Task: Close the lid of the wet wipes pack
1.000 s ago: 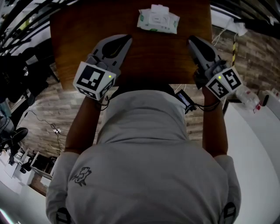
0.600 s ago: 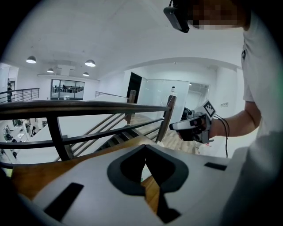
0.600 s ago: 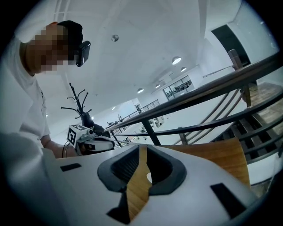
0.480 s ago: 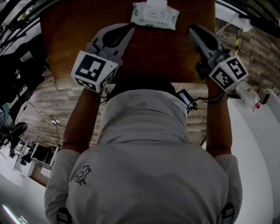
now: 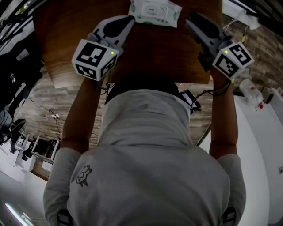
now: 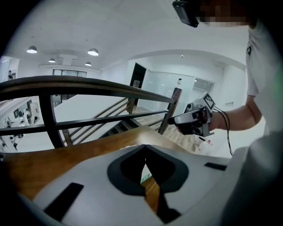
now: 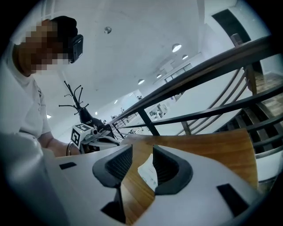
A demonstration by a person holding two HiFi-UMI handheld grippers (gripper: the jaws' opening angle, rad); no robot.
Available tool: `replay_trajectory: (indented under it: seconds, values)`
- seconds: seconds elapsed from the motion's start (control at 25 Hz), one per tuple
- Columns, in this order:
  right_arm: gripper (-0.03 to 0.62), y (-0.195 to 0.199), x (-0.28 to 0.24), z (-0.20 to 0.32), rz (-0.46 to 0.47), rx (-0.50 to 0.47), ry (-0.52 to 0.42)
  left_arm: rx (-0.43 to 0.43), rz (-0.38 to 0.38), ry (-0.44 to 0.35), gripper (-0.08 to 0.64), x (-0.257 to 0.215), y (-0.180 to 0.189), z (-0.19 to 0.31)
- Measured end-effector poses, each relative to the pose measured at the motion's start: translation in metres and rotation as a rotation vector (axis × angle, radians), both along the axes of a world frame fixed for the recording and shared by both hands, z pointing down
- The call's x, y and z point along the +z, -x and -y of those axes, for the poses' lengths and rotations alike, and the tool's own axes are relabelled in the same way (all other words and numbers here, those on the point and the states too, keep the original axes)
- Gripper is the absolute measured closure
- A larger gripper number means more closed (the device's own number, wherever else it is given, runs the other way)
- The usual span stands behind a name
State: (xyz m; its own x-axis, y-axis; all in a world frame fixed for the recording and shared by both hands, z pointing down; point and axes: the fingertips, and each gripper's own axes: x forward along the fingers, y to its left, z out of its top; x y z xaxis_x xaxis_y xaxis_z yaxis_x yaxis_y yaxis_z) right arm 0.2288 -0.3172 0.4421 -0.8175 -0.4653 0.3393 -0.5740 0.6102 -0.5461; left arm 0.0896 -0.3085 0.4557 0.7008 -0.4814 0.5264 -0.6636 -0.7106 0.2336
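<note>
The wet wipes pack (image 5: 152, 11), white with green print, lies at the far middle of the brown wooden table (image 5: 154, 53); the head view's top edge cuts it off, so the lid's position is unclear. My left gripper (image 5: 131, 18) hovers just left of the pack's near corner. Its jaw tips touch (image 6: 145, 160) with nothing held. My right gripper (image 5: 188, 21) is a little to the right of the pack. Its jaws are opening (image 7: 142, 148) and nothing is between them. The pack (image 7: 148, 174) shows through the gap, farther along the table.
A dark metal railing (image 7: 199, 84) runs beyond the table's far edge, with stairs behind it. A plastic bottle (image 5: 250, 92) lies on the white surface at the right. The other gripper shows in each gripper view: the right (image 6: 194, 121), the left (image 7: 84, 132).
Both grippers have come down and forward toward the pack. The pack has slid to the top edge of the head view. The right jaws look more parted than before.
</note>
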Motion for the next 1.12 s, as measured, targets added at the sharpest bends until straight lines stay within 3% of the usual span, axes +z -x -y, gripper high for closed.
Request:
replay_trajectory:
  seconds: [0.4,1.12]
  values:
    - [0.417,0.018,0.043,0.023,0.045,-0.078,0.084,-0.017,0.03,0.068,0.546,0.047,0.002,0.023]
    - [0.394,0.053,0.127,0.067,0.084,-0.031,0.26,0.005,0.08,0.177,0.546,0.121,0.023,0.052]
